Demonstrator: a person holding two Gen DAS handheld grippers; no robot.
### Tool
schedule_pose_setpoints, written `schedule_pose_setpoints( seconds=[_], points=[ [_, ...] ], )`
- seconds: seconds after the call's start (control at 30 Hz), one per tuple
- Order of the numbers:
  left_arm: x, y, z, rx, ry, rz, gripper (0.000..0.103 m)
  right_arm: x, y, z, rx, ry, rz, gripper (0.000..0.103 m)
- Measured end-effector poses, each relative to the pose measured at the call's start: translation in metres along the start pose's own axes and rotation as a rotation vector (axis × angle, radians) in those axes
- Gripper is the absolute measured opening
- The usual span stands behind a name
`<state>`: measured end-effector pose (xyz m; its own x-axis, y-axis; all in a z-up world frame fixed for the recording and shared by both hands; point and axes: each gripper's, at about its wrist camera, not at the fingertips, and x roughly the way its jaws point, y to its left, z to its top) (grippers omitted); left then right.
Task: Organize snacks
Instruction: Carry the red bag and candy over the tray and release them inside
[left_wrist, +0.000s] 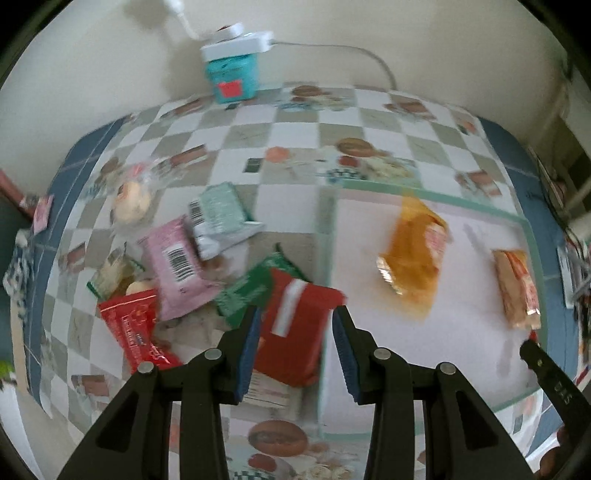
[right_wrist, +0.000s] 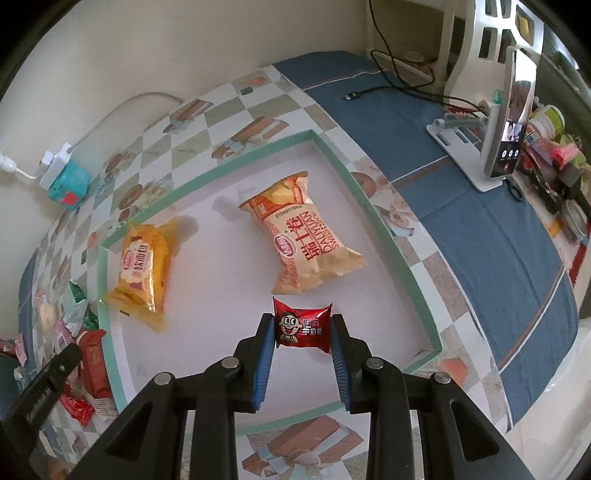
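Over the white tray (right_wrist: 229, 295), my right gripper (right_wrist: 303, 328) is clamped on a small red candy packet (right_wrist: 302, 326), just beside the cream roll bag (right_wrist: 306, 236) and yellow bag (right_wrist: 142, 266). My left gripper (left_wrist: 295, 321) is clamped on a red packet (left_wrist: 295, 325) by the snack pile (left_wrist: 177, 258).
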<state>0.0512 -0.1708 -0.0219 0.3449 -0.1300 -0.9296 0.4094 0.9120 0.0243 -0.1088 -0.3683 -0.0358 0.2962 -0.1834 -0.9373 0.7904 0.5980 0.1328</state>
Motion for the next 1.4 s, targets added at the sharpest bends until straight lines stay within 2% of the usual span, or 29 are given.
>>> schedule_pose_setpoints(
  seconds=[0.13,0.17,0.2,0.3,0.43,0.47,0.5,0.6,0.93,1.13,1.37,1.4],
  points=[
    [0.008,0.009,0.000,-0.022,0.021,-0.019,0.043,0.000,0.005,-0.001,-0.015,0.002,0.003,0.032],
    [0.012,0.006,-0.001,-0.011,0.029,-0.022,0.049,0.001,0.006,-0.001,-0.017,0.003,0.004,0.032],
    [0.014,0.004,-0.001,0.001,0.035,-0.023,0.059,0.001,0.006,-0.001,-0.017,0.004,0.005,0.032],
    [0.023,-0.004,-0.003,0.038,0.055,-0.023,0.063,0.001,0.005,-0.001,-0.016,0.006,0.003,0.032],
    [0.032,-0.008,-0.006,0.071,0.066,0.011,0.063,0.001,0.005,-0.001,-0.017,0.005,0.001,0.032],
    [0.033,-0.007,-0.007,0.068,0.075,0.008,0.051,0.001,0.005,-0.001,-0.018,0.006,0.002,0.032],
    [0.034,-0.006,-0.007,0.063,0.082,0.003,0.046,0.000,0.006,-0.001,-0.018,0.006,0.002,0.032],
    [0.032,-0.001,-0.007,0.049,0.077,-0.003,0.043,0.000,0.006,-0.001,-0.017,0.006,0.001,0.032],
    [0.016,0.002,-0.002,0.023,0.034,-0.005,0.043,0.004,0.006,-0.001,-0.019,0.020,-0.002,0.032],
    [-0.004,-0.018,-0.004,0.081,-0.008,-0.082,0.043,0.006,0.003,-0.001,-0.015,0.025,-0.031,0.034],
    [-0.013,-0.048,-0.011,0.159,-0.015,-0.160,0.044,0.004,0.000,-0.002,-0.007,0.020,-0.061,0.034],
    [-0.014,-0.049,-0.012,0.165,-0.023,-0.157,0.046,0.004,0.000,-0.002,-0.003,0.021,-0.066,0.039]
  ],
)
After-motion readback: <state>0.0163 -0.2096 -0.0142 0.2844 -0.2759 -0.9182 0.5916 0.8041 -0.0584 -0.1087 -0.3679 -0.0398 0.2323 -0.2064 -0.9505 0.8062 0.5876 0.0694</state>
